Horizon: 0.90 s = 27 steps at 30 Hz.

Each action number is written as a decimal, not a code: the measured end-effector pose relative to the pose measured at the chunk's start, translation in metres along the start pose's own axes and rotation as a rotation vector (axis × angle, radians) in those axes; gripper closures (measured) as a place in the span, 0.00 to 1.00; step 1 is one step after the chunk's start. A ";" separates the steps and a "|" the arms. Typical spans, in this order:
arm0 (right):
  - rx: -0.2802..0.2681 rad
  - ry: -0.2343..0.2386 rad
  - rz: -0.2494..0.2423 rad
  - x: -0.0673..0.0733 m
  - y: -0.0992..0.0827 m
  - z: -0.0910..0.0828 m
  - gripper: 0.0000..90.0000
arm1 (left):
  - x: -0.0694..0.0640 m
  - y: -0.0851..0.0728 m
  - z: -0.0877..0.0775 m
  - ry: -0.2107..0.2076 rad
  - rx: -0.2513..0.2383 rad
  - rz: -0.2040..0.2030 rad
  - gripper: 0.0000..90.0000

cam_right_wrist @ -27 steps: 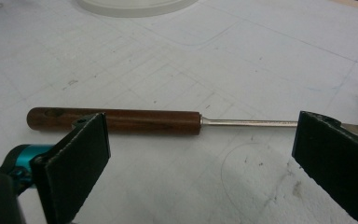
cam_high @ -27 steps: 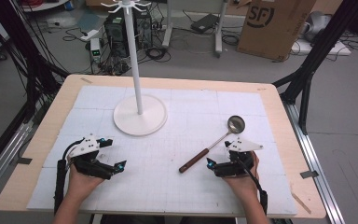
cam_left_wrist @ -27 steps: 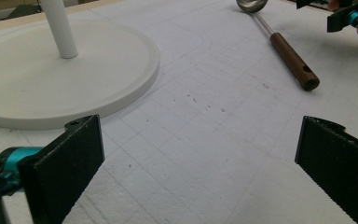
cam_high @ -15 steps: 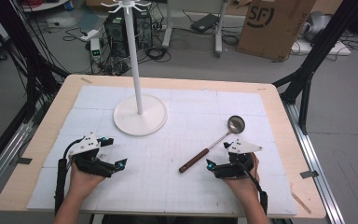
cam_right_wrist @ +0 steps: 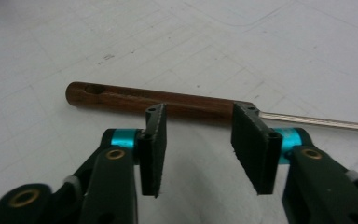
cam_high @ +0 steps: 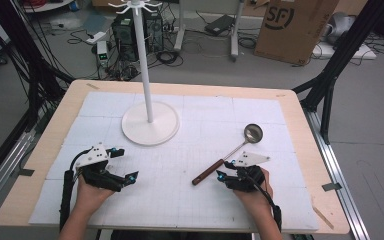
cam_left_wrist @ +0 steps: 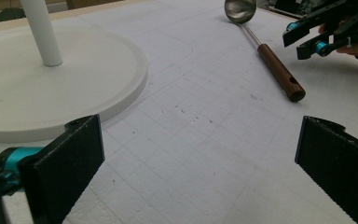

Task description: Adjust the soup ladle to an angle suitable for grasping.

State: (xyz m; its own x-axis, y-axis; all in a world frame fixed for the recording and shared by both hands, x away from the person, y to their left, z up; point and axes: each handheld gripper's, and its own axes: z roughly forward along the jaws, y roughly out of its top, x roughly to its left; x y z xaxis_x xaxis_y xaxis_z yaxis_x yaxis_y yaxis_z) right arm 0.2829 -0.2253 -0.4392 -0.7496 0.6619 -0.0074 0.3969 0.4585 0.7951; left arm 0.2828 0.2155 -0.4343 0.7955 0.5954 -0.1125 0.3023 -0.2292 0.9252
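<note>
Ladle handle lined up for a grasp by the right gripper (cam_right_wrist: 198, 140).
Its half-open jaws should be eased around the ladle's (cam_high: 230, 153) wooden handle (cam_right_wrist: 151, 100) at frame centre; the left gripper (cam_left_wrist: 196, 168) is held wide.

High view: fixed above the near edge of the table (cam_high: 190, 87), looking forward and down — far enough to take in the whole top and the floor beyond.
Left gripper view: low over the mat, facing across toward the white stand base (cam_left_wrist: 51, 88) and the ladle (cam_left_wrist: 265, 51).
Right gripper view: very close, just above the mat, facing the ladle's wooden handle (cam_right_wrist: 144, 100).
Shared: ladle (cam_high: 230, 155) in all three — stand base (cam_high: 150, 122) in two.
</note>
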 end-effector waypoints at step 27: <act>0.086 0.103 -0.032 0.021 0.036 0.052 0.99 | -0.001 0.002 0.002 -0.009 -0.011 -0.014 0.02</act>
State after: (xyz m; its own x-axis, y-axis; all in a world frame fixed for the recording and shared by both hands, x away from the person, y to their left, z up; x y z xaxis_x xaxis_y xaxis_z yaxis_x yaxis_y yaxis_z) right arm 0.3097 -0.1638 -0.4422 -0.8109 0.5842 0.0338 0.4129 0.5303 0.7405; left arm 0.2833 0.2128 -0.4335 0.7963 0.5911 -0.1286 0.3074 -0.2123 0.9276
